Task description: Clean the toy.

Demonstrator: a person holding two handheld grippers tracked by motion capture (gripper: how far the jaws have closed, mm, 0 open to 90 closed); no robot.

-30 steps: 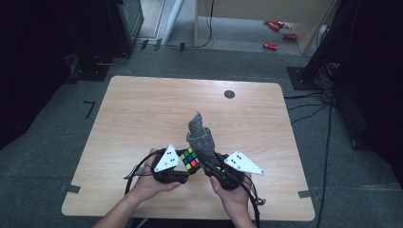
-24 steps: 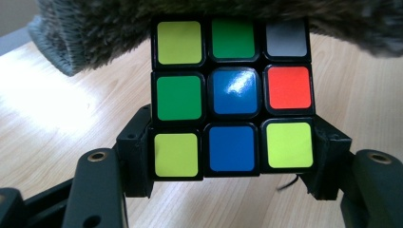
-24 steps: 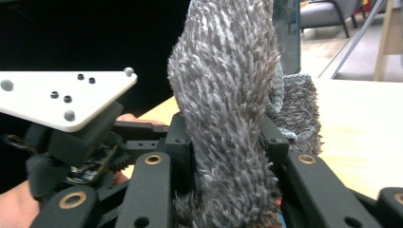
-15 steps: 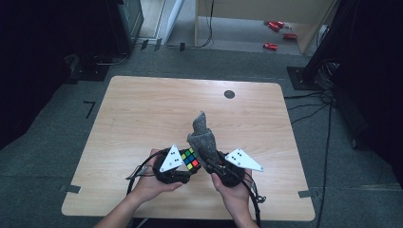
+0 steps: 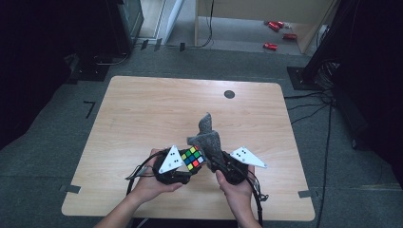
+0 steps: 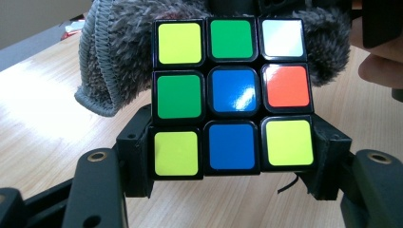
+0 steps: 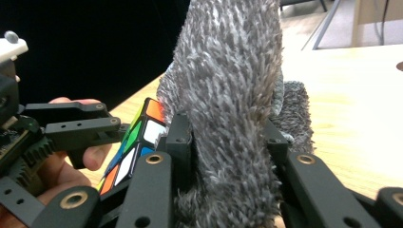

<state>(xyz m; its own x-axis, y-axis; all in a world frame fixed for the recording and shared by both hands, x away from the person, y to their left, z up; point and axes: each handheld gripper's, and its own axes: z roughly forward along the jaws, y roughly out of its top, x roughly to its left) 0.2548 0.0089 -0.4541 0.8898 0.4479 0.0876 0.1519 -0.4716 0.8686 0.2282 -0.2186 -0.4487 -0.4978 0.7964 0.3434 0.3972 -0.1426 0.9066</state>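
Note:
My left gripper [image 6: 230,161] is shut on a colour-tiled puzzle cube [image 6: 230,97], gripping its lower row from both sides. In the high view the cube [image 5: 192,158] sits between the two hands near the table's front edge. A grey fuzzy cloth [image 7: 228,95] is clamped in my right gripper [image 7: 223,142], whose jaws have just closed a little further on it. The cloth [image 5: 206,135] stands up in a peak and lies against the cube's far side [image 6: 119,57]. The cube [image 7: 138,137] and the left gripper's jaw bar [image 7: 71,128] appear to the left in the right gripper view.
The wooden table [image 5: 142,109] has a small dark round insert [image 5: 229,94] near its far edge. Cables trail from both grippers toward the front edge. Black equipment and red items [image 5: 271,46] stand on the floor beyond.
The cloth's raised tip has leaned slightly to the right. Both hands have stayed close together at the front of the table.

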